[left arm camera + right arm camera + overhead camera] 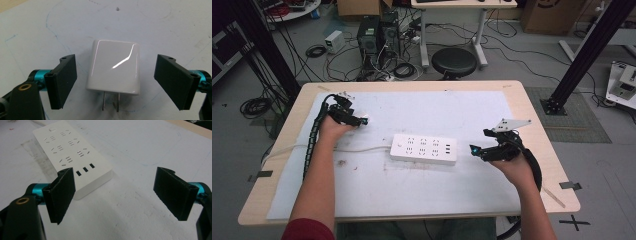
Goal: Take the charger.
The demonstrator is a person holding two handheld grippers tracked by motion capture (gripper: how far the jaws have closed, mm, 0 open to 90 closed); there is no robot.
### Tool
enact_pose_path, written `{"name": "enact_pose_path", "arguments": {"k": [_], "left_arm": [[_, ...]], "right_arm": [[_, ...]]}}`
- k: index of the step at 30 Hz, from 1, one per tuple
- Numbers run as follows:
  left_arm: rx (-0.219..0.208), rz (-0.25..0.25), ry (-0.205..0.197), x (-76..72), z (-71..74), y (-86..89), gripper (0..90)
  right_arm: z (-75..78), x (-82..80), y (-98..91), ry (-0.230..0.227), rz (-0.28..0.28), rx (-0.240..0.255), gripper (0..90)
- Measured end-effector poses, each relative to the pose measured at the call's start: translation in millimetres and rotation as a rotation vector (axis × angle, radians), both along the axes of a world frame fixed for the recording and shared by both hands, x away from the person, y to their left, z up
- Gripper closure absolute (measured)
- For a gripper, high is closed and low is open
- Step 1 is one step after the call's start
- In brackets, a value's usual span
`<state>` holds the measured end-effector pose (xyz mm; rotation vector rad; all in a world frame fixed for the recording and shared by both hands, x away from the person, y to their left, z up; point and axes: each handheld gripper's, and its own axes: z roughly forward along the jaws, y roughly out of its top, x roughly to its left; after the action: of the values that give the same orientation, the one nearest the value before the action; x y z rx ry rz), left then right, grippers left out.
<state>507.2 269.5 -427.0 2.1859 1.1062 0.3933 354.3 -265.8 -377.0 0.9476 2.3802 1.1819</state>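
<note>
A small white plug adapter [113, 66] lies flat on the white mat, its two metal prongs pointing back toward the camera. My left gripper [117, 75] is open, one jaw on each side of the adapter, with a gap to each. From above, that left gripper [358, 120] sits at the mat's far left with the adapter [364, 120] at its tips. A white power strip [424, 148] lies mid-table. My right gripper [474, 150] hovers open just off the strip's right end. In the right gripper view the power strip [72, 152] shows several sockets and three USB ports, left of the open right gripper [115, 195].
The strip's white cable [337, 149] runs left under my left forearm and off the wooden table [537, 125]. A white mat [462, 110] covers most of the top. Beyond the far edge stand a black stool [454, 62], computer towers and tangled floor cables.
</note>
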Motion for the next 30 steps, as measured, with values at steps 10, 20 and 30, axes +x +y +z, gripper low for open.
{"name": "enact_pose_path", "arguments": {"k": [10, 20, 30], "left_arm": [[-0.004, 0.002, 0.011, -0.2, -5.2, 2.1, 25.6], [0.015, -0.001, 0.017, 1.0, -10.1, -2.1, 33.1], [0.039, 0.006, -0.001, -2.4, -7.7, -4.8, 42.5]], "right_arm": [[-0.8, 1.4, 0.3, 0.004, -0.001, -0.001, 18.2], [-1.4, 2.4, 0.3, 0.007, -0.003, -0.004, 18.2], [-2.3, 2.2, -1.2, 0.015, -0.010, -0.002, 18.2]]}}
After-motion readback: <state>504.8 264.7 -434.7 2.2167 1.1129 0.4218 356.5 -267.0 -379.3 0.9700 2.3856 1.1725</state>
